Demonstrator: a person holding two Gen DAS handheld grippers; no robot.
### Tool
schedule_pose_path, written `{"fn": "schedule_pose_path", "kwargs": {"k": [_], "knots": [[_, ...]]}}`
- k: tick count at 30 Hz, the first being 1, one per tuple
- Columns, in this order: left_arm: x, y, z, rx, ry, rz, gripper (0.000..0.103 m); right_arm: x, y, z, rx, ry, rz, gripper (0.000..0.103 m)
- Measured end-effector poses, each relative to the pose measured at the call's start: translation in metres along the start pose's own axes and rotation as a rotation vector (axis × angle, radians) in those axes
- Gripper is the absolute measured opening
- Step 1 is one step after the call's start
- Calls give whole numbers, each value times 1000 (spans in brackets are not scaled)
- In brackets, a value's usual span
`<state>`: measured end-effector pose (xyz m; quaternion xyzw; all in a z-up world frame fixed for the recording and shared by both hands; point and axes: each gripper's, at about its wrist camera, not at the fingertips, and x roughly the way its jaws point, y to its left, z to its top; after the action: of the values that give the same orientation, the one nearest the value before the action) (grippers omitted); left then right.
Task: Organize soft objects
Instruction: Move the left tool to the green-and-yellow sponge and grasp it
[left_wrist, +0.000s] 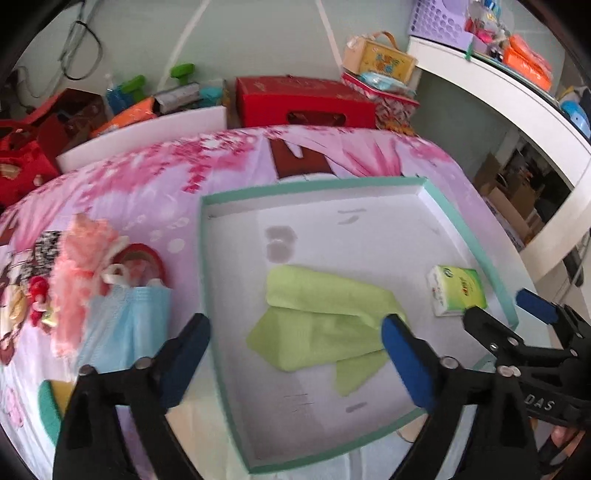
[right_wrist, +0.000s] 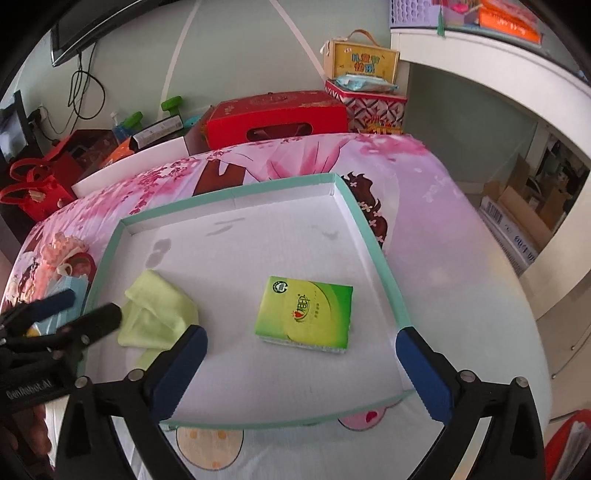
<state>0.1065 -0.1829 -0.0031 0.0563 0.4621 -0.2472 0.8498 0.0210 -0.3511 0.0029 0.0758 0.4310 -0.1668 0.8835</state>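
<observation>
Both my fingers spread, nothing held: left gripper (left_wrist: 295, 354), right gripper (right_wrist: 301, 363). Green cloth (left_wrist: 325, 325) and tissue pack (right_wrist: 304, 314) lie in the tray (right_wrist: 229, 192). Risk: mask (left_wrist: 125, 325) and pink fluff (left_wrist: 85, 266) overlap by the tray's left edge, so one grab may drag both.

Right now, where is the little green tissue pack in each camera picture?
Left wrist view: the tissue pack lies at the right, inside the white tray, near its right wall.
Right wrist view: the tissue pack lies near the middle, inside the tray.
Shared landmark: the folded green cloth lies left of the pack in both views.
</observation>
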Motion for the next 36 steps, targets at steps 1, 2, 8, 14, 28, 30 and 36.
{"fn": "schedule_pose_path", "kwargs": {"k": [1,2,8,14,28,30,36], "knots": [[-3,2,-1,-5,-12,15,95,-2,1,-1,-5,-3,-6,103],[-7,4,-2,-12,-22,30,95,-5,3,-3,-10,-4,-17,103],[-26,22,-10,-68,-45,87,101,-22,15,-9,-21,-11,-11,103],[-58,40,-29,-101,-128,109,101,-43,35,-21,-8,-36,44,103],[-121,127,-62,-256,-206,191,101,-62,114,-33,-71,-59,123,103],[-130,144,-67,-302,-239,195,101,-61,128,-33,-90,-53,134,103],[-139,195,-84,-403,-239,245,101,-54,165,-35,-129,-23,176,103]]}}
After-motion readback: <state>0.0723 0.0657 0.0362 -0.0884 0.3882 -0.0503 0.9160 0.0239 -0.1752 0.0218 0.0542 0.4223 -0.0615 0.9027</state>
